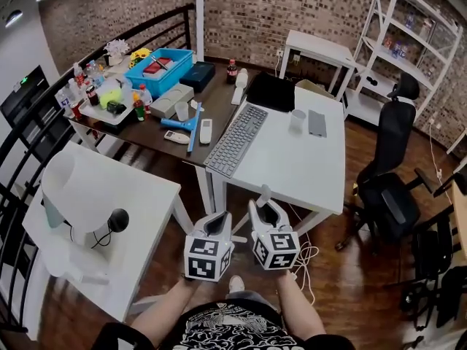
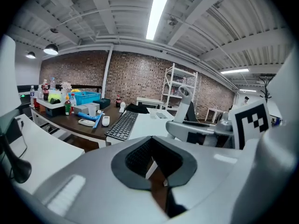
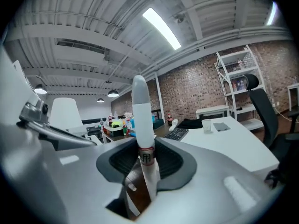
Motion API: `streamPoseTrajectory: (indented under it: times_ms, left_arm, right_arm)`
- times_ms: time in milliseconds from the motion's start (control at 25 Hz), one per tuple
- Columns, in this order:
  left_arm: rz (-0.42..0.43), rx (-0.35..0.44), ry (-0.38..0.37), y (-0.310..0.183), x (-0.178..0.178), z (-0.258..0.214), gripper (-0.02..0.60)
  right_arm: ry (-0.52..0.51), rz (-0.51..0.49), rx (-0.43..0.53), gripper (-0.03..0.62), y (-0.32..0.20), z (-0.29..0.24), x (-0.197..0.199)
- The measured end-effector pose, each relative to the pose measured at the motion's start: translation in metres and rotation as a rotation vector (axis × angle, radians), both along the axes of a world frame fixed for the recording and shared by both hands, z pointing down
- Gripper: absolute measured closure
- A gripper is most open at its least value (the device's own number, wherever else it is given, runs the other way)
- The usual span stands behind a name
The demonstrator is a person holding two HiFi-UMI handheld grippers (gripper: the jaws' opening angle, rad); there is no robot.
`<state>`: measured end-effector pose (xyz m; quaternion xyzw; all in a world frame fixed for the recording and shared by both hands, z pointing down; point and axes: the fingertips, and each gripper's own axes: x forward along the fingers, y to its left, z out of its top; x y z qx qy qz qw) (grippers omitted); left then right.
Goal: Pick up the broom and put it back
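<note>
Bright, even indoor light. The ceiling tube light (image 2: 156, 17) blows out white in both gripper views, and the pendant lamps (image 3: 112, 93) add little. Soft shadows under the white desk (image 1: 306, 162), mild sheen on the wood floor (image 1: 350, 290). Heavy fisheye bending, dark vignetted corners. The broom handle (image 3: 140, 120) close to the lens looks slightly soft, possibly defocus.

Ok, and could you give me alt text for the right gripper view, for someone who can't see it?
A white broom handle stands upright, clamped between the grey jaws of the right gripper, seen from just behind them. Beyond are a white desk with a cup, a keyboard and a brick wall.
</note>
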<state>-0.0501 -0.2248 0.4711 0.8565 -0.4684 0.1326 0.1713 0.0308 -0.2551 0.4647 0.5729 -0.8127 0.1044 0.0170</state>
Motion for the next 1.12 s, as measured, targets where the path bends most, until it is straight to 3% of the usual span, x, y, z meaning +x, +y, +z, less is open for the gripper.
streamPoseTrajectory:
  times_ms: [440,1120]
  left_arm:
    - [-0.013,0.071,0.028,0.015,-0.007,-0.023,0.577]
    - [0.027,0.057,0.054,0.035,0.001,-0.022,0.577]
  right_arm:
    - [0.048,-0.015,0.112,0.493,0.018,-0.07,-0.002]
    - [0.036,0.009,0.083,0.494,0.059,-0.064,-0.003]
